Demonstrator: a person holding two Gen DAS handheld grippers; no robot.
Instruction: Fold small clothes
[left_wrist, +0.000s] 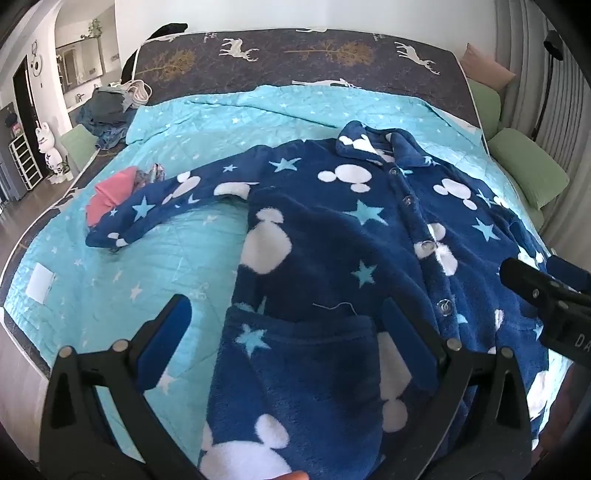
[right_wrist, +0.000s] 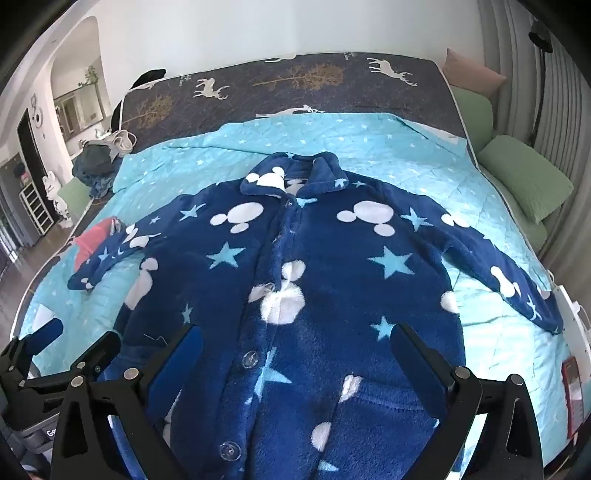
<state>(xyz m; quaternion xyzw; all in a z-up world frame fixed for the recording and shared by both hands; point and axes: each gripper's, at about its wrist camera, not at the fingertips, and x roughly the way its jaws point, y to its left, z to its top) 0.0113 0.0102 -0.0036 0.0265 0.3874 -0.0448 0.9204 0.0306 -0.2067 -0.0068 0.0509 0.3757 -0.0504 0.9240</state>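
Garment: navy fleece pajama top (right_wrist: 314, 266) lies buttoned, front up, on the teal quilt (right_wrist: 424, 173).
Left gripper (left_wrist: 284, 336): fingers apart over the near left hem.
Right gripper (right_wrist: 295, 354): fingers apart over the near hem.
Handling: likely soft, thick, light, grippy.
Hold: left sleeve (left_wrist: 155, 206) cuff or shoulder seam.

A bed (right_wrist: 280, 85) with deer-print mattress meets white wall (right_wrist: 258, 26); green cushions (right_wrist: 524, 177) line grey curtains (right_wrist: 546, 92).
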